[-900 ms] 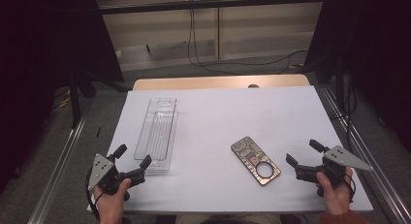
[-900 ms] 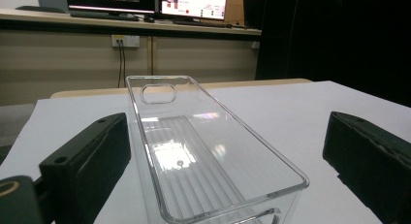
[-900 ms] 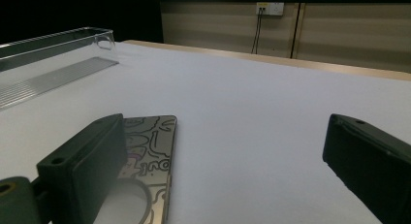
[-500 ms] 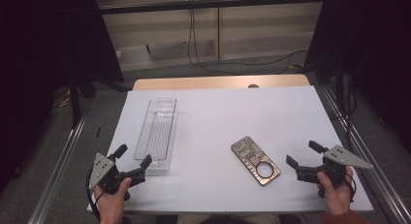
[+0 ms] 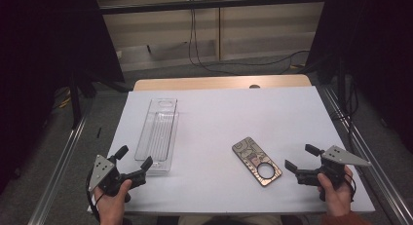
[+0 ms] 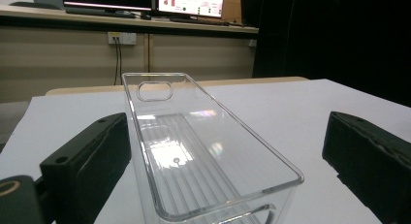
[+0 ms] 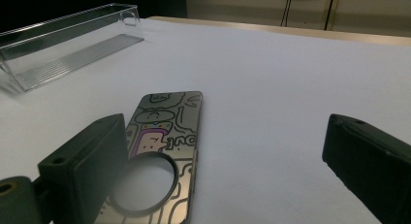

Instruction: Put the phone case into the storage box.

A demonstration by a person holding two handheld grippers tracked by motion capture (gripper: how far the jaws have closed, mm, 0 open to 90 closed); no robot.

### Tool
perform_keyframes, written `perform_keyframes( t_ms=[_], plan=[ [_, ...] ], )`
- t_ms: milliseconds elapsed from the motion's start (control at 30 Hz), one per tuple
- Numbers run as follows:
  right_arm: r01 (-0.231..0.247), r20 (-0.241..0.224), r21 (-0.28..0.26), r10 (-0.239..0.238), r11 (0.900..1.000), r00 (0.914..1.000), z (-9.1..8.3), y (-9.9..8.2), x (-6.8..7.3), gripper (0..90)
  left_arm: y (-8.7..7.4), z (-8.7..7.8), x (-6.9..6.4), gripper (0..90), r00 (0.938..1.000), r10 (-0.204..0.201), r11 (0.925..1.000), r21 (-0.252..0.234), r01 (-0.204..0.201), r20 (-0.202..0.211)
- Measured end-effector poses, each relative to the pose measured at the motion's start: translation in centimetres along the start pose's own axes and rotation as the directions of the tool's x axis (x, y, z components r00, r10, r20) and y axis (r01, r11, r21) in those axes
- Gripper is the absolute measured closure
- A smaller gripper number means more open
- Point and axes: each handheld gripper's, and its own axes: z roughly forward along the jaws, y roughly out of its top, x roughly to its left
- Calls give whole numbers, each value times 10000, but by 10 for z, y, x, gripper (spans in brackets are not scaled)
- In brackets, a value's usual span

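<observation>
High view: left claw (image 5: pixel 134 158) spread wide and empty, at the near end of the clear tray (image 5: pixel 158 132) on the white bench (image 5: pixel 219 113); right claw (image 5: pixel 302 158) wide apart, holding nothing, just right of the phone case (image 5: pixel 256 160).
Left gripper view: tray (image 6: pixel 194 151) between the parted jaws, pads clear of it.
Right gripper view: phone case (image 7: pixel 160 151) lies flat, ring up, by the left jaw; tray (image 7: pixel 63 44) far left.
</observation>
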Motion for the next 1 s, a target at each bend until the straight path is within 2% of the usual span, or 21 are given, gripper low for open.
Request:
perform_keyframes(
  t_ms=[200,367,500,933,1000],
  plan=[
    [309,-359,392,-295,9988,9989,5,0,5,5,0,0,1,35,10000,-61,10000,-37,61,11],
    [217,-1029,649,-149,9977,9946,9,2,6,5,0,2,0,35,10000,59,10000,70,-59,-22],
    [147,-1287,712,-55,9974,9917,9,5,9,10,0,4,-1,35,10000,10,10000,67,-10,57],
    [771,-2187,1277,-477,9888,9746,28,15,27,36,0,5,0,37,10000,28,10000,70,-28,-82],
    [944,-2440,1483,-561,9844,9681,36,18,32,53,0,6,0,37,10000,-7,10000,86,7,-51]
  ],
)
